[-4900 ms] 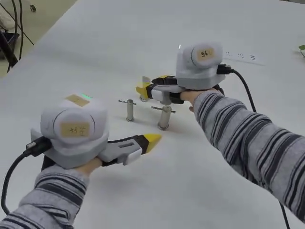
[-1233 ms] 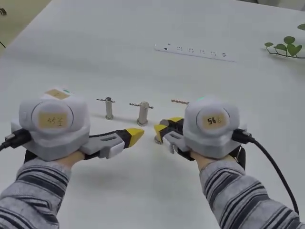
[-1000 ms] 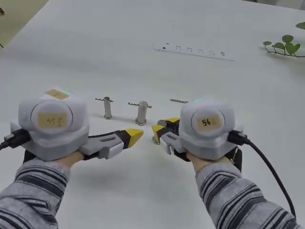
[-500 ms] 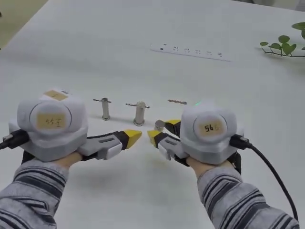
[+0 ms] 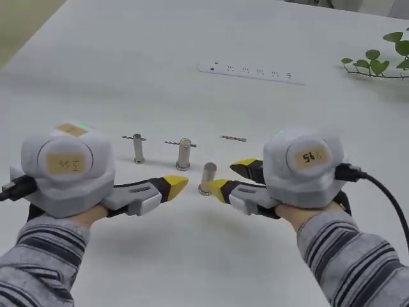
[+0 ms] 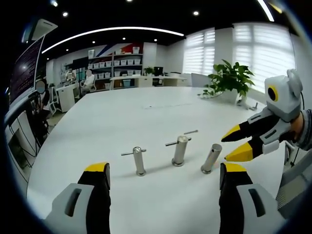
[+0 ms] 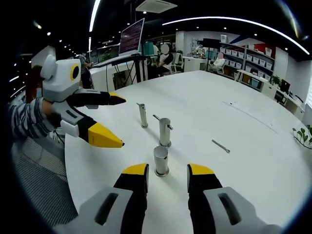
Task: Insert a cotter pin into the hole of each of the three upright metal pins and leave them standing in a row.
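The right hand-held gripper (image 5: 228,177), jaws parted and empty, waits just beside the bare third pin (image 5: 208,176), likely to steady it for the loose cotter pin (image 5: 233,138); the left hand-held gripper (image 6: 163,170) gapes wide.

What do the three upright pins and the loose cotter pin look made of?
Upright pins: metal, likely steel, satin silver with soft highlights along the shafts. Loose cotter pin: thin greyish metal by its look; too small to tell more.
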